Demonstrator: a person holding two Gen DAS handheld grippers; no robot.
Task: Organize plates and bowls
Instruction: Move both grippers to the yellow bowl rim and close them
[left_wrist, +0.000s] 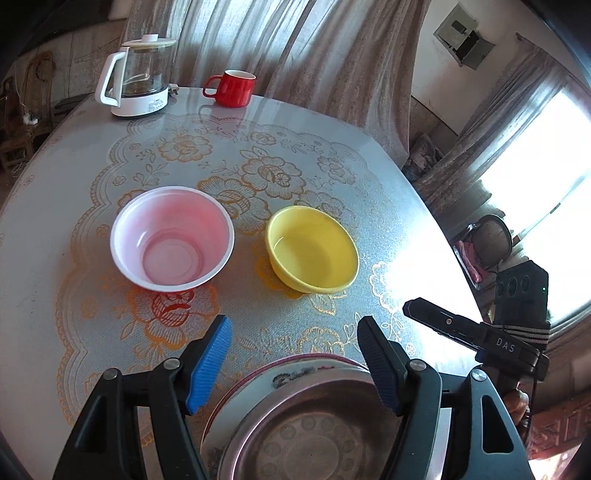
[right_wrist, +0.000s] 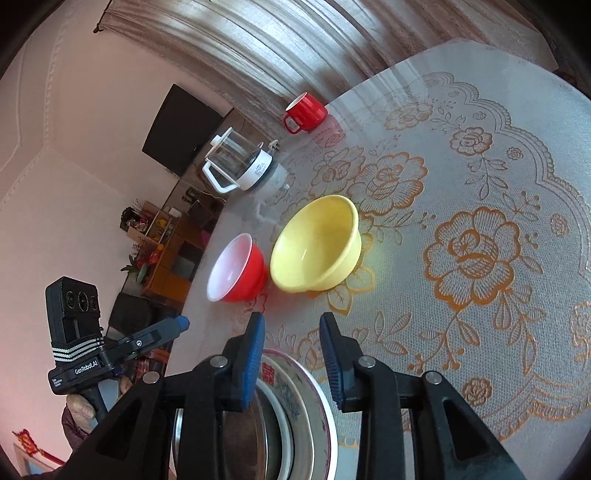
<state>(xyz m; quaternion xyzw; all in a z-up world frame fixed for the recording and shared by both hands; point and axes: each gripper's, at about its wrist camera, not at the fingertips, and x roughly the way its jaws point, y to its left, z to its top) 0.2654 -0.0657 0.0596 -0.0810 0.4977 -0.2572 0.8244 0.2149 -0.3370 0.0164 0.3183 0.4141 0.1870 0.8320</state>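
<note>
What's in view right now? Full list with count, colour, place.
red bowl: 1, red outside, white inside, mid-table, left of the yellow one
yellow bowl: 1, yellow, mid-table
ceramic plate: 1, white, patterned rim, near table edge
metal dish: 1, steel, stacked on the plate
red mug: 1, red, far edge
kettle: 1, glass and white, far edge
table: 1, floral lace cover
left gripper: open, above the stack
right gripper: open, above the stack

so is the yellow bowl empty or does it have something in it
Empty. The yellow bowl stands upright on the table and both wrist views show its bare inside, with nothing in it.
</note>
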